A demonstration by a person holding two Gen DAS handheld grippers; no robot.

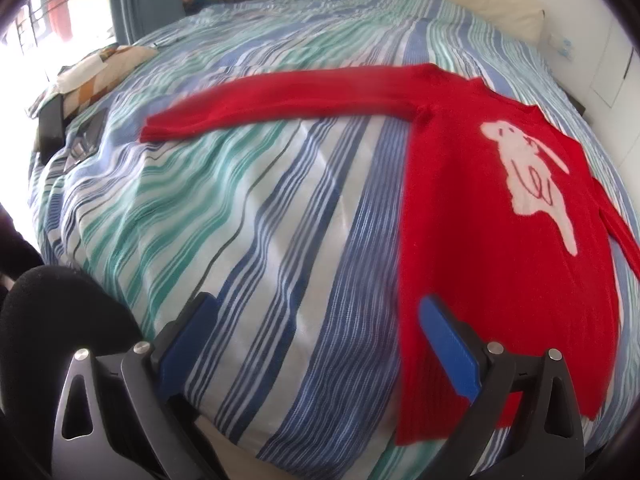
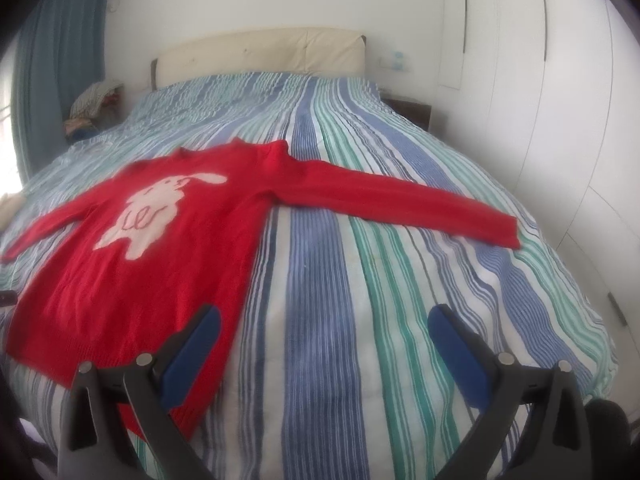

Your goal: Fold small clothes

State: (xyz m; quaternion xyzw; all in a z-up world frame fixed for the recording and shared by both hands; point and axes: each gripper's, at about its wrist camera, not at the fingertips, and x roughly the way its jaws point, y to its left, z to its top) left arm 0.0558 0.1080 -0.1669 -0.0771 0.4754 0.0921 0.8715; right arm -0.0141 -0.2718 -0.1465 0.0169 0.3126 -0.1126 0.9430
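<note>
A small red sweater (image 1: 500,264) with a white rabbit on its front lies flat on the striped bedspread (image 1: 260,220), both sleeves spread out to the sides. In the left wrist view my left gripper (image 1: 316,312) stands open above the bed's near edge, its right blue finger over the sweater's lower left hem. From the right wrist, the same sweater (image 2: 168,248) fills the left half, one sleeve (image 2: 400,204) stretching right. My right gripper (image 2: 324,320) is open, its left finger over the lower right hem. Neither holds anything.
A cream headboard (image 2: 260,52) stands at the far end of the bed. White wardrobe doors (image 2: 560,120) run along the right. Folded cloths and dark flat objects (image 1: 76,100) sit at the bed's left edge by a bright window. A clothes pile (image 2: 92,108) lies far left.
</note>
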